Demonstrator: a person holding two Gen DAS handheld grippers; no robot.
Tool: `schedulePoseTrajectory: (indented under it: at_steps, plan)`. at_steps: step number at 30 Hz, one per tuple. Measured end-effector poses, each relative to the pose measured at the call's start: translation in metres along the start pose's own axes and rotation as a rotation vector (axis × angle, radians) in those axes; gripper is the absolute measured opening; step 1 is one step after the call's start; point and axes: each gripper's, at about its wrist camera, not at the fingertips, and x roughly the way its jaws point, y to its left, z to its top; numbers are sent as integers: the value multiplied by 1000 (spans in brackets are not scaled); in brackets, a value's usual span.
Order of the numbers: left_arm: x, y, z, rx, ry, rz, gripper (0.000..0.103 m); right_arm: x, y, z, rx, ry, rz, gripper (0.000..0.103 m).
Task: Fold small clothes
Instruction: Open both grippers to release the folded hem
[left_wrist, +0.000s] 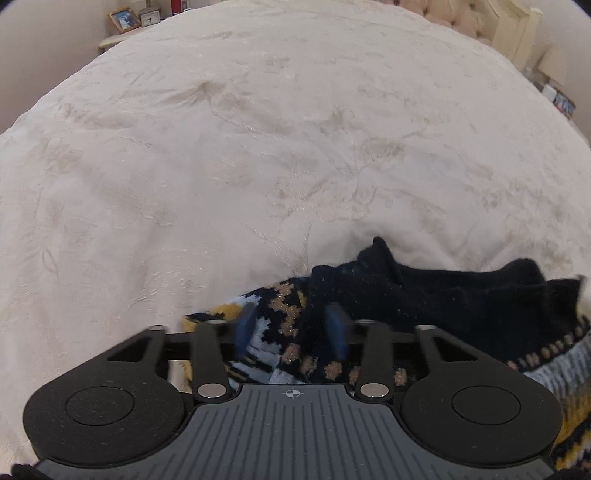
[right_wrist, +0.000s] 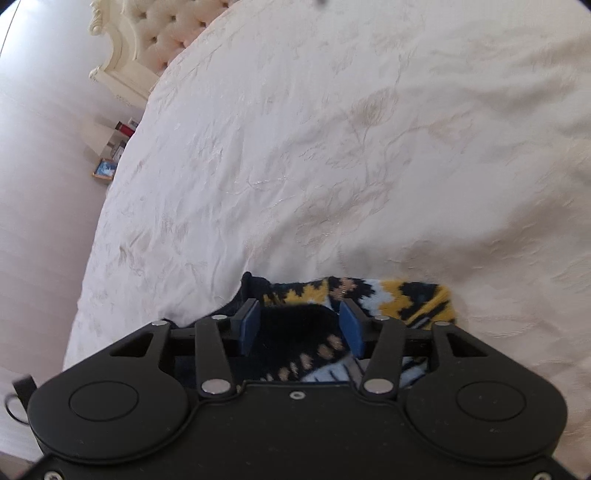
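A small knitted garment (left_wrist: 443, 295), dark navy with yellow, pale blue and tan patterning, lies bunched on the cream embroidered bedspread (left_wrist: 258, 147). My left gripper (left_wrist: 291, 326) hovers just over its patterned edge. The blue pads (left_wrist: 245, 325) stand apart, with knit showing in the gap and nothing pinched. In the right wrist view the same garment (right_wrist: 406, 299) lies under my right gripper (right_wrist: 301, 326), whose blue pads (right_wrist: 351, 328) are likewise spread wide above dark fabric. Both gripper bodies hide the near part of the garment.
The bedspread (right_wrist: 332, 129) stretches far ahead of both grippers. A tufted cream headboard (right_wrist: 166, 33) stands at the bed's end. A nightstand holds a picture frame (left_wrist: 123, 18) and a small clock. The bed's side edge drops off at the left, with another framed picture (right_wrist: 105, 170) beside it.
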Motion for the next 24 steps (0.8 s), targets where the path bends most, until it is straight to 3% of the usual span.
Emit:
schedulePoseTrajectory:
  at_steps: [1, 2, 6, 17, 24]
  plan:
    - [-5, 1, 0, 1, -2, -3, 65, -5, 0, -2, -20, 0, -4, 65]
    - [-12, 2, -2, 5, -13, -6, 70, -7, 1, -4, -37, 5, -10, 70]
    - [-33, 2, -14, 29, -11, -9, 79, -15, 6, -19, -123, 43, -50, 77]
    - [-65, 7, -101, 52, 137, -30, 79, -38, 12, -84, -340, 157, -150, 80]
    - [-67, 17, -139, 81, 216, -7, 79, -52, 0, -119, -372, 212, -186, 80]
